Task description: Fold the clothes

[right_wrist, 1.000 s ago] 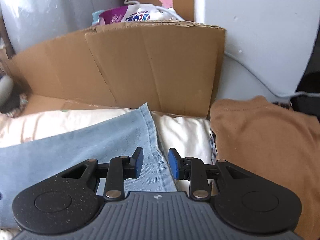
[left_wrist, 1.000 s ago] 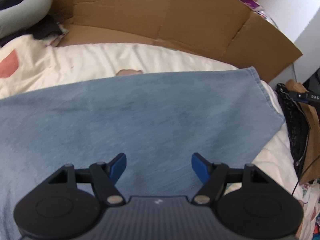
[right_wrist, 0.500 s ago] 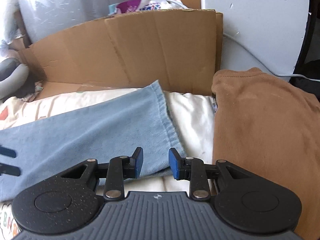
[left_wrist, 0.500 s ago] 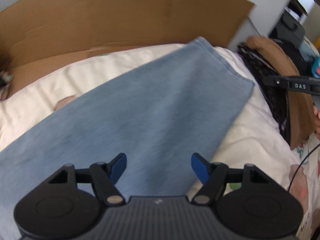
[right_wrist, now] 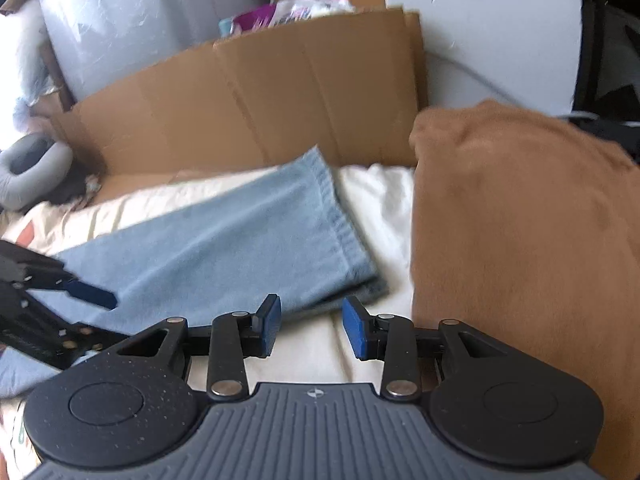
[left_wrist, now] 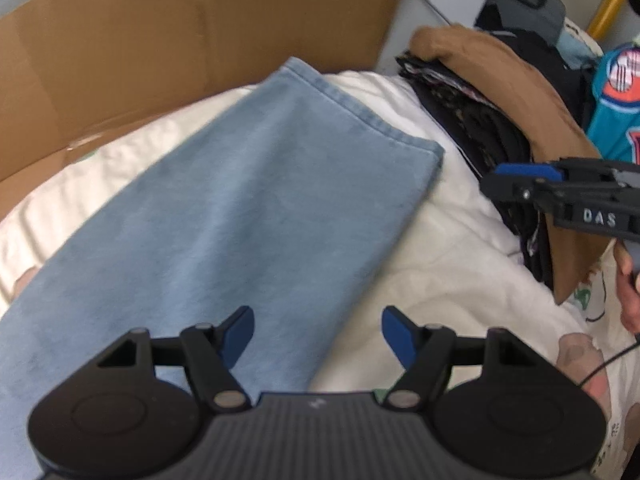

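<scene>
Gaping jaws above blue jeans (left_wrist: 256, 200)

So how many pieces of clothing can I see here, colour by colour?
Light blue denim: 1, the jeans leg spread on the white bedding
Brown: 1, the folded top capping the pile
Dark folded items beneath it: too bunched to count
Teal: 1, the printed garment behind
Total: 3 clearly countable

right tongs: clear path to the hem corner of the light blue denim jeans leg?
Probably yes. The right tongs are open, with the light blue denim jeans leg hem corner just ahead; nothing lies between.
</scene>
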